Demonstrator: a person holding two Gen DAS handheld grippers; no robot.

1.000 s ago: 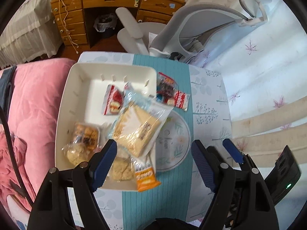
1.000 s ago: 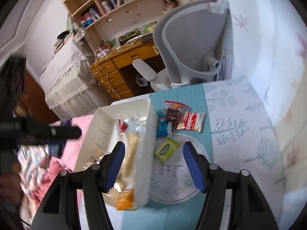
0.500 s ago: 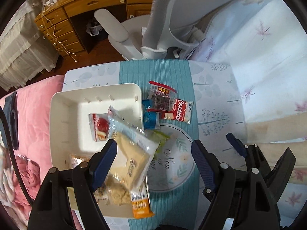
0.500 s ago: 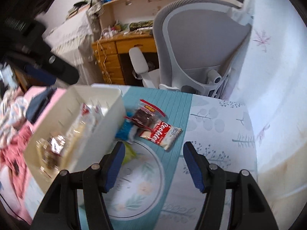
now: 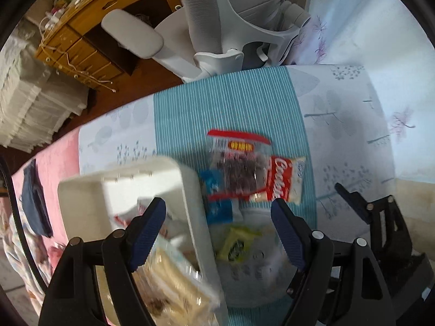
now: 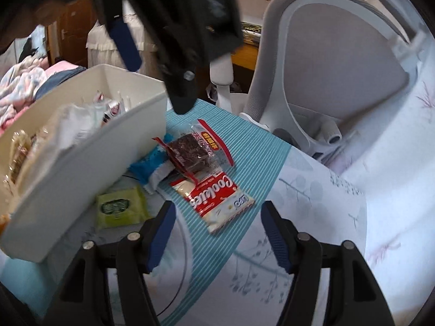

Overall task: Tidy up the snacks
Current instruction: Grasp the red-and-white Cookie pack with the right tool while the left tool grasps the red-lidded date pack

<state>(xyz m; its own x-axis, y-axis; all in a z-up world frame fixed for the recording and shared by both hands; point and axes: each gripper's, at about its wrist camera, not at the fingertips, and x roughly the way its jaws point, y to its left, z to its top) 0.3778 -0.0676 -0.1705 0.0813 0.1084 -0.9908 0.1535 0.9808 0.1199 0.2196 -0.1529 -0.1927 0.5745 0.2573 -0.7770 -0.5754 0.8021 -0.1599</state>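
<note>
While the left tool (image 5: 217, 229) hangs over the counter (image 5: 339, 125) with its jaws spread and nothing between them, its view shows one white bin (image 5: 190, 190) as the landmark. Inside the bin lie several wrapped snacks, blurred, too smeared to count. Just beside the bin's right wall sit four loose packets: one blue packet (image 5: 214, 206), one green packet (image 5: 236, 244), one clear brownie packet (image 5: 239, 165) overlapping one red-and-white cookie packet (image 5: 285, 179). One grey office chair (image 5: 217, 19) stands beyond the counter's far edge.

From the right wrist, the right tool (image 6: 216, 231) has its jaws opening, empty, just in front of the cookie packet (image 6: 217, 201). The bin (image 6: 81, 163) stands left of it, holding crumpled wrappers. The same four packets lie along the bin's right side, the green one (image 6: 119, 206) nearest its wall.
</note>
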